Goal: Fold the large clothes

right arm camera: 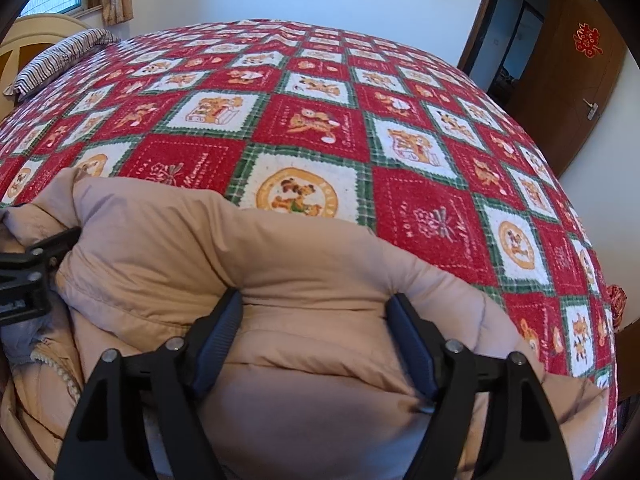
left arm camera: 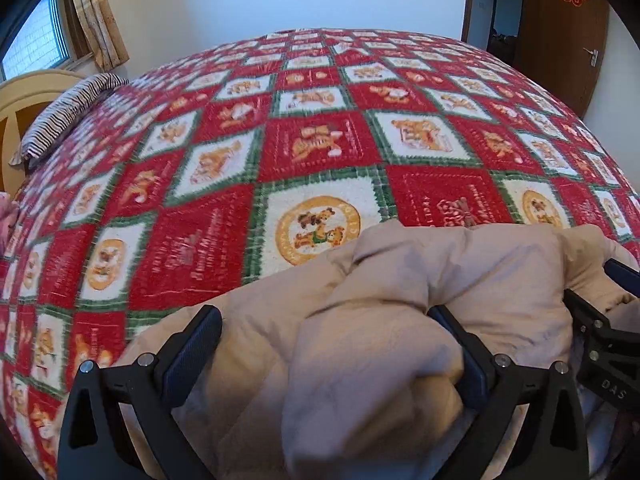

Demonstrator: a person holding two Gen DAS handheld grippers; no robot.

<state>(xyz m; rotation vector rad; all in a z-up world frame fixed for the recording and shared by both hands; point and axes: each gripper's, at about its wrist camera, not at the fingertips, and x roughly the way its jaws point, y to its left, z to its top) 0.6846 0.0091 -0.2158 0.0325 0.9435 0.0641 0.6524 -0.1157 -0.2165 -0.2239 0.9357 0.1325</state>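
A beige puffy jacket (left arm camera: pixel 400 280) lies bunched at the near edge of the bed; it also fills the lower part of the right wrist view (right arm camera: pixel 168 232). My left gripper (left arm camera: pixel 324 320) is open, its fingers wide apart with a thick fold of the jacket bulging between them. My right gripper (right arm camera: pixel 316 308) is open too, its fingers straddling a puffy fold of the jacket. The right gripper shows at the right edge of the left wrist view (left arm camera: pixel 608 320). The left gripper shows at the left edge of the right wrist view (right arm camera: pixel 32 272). A zipper (right arm camera: pixel 60 372) runs along the jacket at lower left.
A red, white and green patchwork blanket (left arm camera: pixel 320 140) covers the bed. A striped pillow (left arm camera: pixel 64 116) lies by the cream headboard (left arm camera: pixel 24 96) at far left. A window with curtains (left arm camera: pixel 100 12) is behind it. A brown door (left arm camera: pixel 560 32) stands open at far right.
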